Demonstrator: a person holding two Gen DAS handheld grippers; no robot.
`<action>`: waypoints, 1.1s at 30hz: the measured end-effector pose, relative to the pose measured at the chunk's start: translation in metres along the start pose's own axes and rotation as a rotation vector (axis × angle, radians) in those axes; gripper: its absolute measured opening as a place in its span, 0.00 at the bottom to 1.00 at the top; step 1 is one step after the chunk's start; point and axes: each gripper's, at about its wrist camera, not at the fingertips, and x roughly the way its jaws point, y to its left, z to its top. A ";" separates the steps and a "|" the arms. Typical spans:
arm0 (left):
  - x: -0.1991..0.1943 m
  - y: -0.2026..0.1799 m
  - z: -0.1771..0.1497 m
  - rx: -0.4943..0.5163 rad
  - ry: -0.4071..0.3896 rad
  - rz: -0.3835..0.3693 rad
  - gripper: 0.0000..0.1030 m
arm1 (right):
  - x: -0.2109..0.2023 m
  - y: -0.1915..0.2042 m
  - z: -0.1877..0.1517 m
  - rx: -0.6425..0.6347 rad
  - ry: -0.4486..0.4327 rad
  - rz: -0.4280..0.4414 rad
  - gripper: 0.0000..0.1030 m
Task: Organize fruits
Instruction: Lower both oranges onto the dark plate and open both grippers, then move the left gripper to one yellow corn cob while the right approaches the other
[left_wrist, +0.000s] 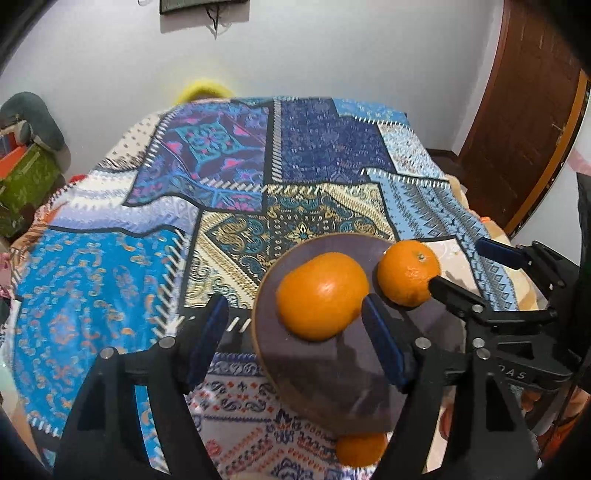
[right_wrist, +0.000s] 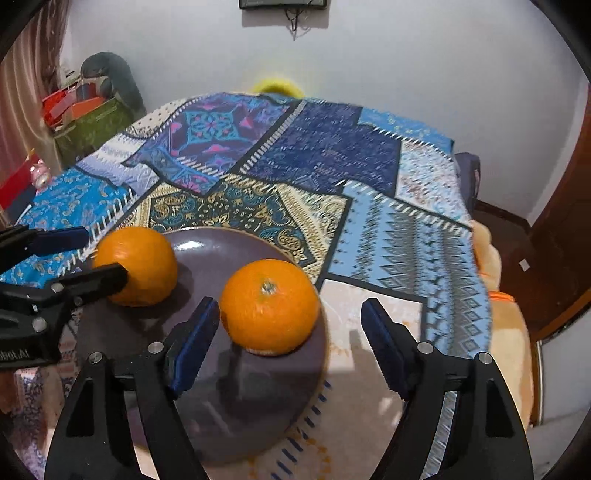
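1. My left gripper (left_wrist: 295, 332) is spread wide and holds nothing. Its right finger pad (left_wrist: 384, 343) lies just beside the larger orange (left_wrist: 321, 295); I cannot tell whether they touch.
2. The larger orange sits on the dark plate (left_wrist: 332, 384), ahead of my left jaws and toward their right side.
3. My right gripper (right_wrist: 291, 343) is also wide apart and grips nothing. The stemmed orange (right_wrist: 269, 306) rests between its jaws, close to the left pad (right_wrist: 195, 339) and well apart from the right one.
4. The stemmed orange stands near the plate's right edge in the right wrist view; the larger orange lies further left on the same plate, beyond my left jaw tip.
5. A third orange (left_wrist: 360, 448) shows below the plate rim, under my left jaws, on the patterned cloth (left_wrist: 110, 280).
6. The plate rests on the cloth, under both sets of jaws.
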 end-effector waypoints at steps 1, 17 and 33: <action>-0.007 0.000 -0.001 0.000 -0.009 0.003 0.72 | -0.005 0.001 0.000 -0.004 -0.008 -0.009 0.74; -0.148 0.000 -0.044 0.016 -0.177 0.070 0.81 | -0.127 0.037 -0.031 -0.045 -0.153 -0.056 0.79; -0.198 -0.017 -0.115 0.059 -0.149 0.029 0.81 | -0.162 0.049 -0.096 0.006 -0.068 -0.019 0.80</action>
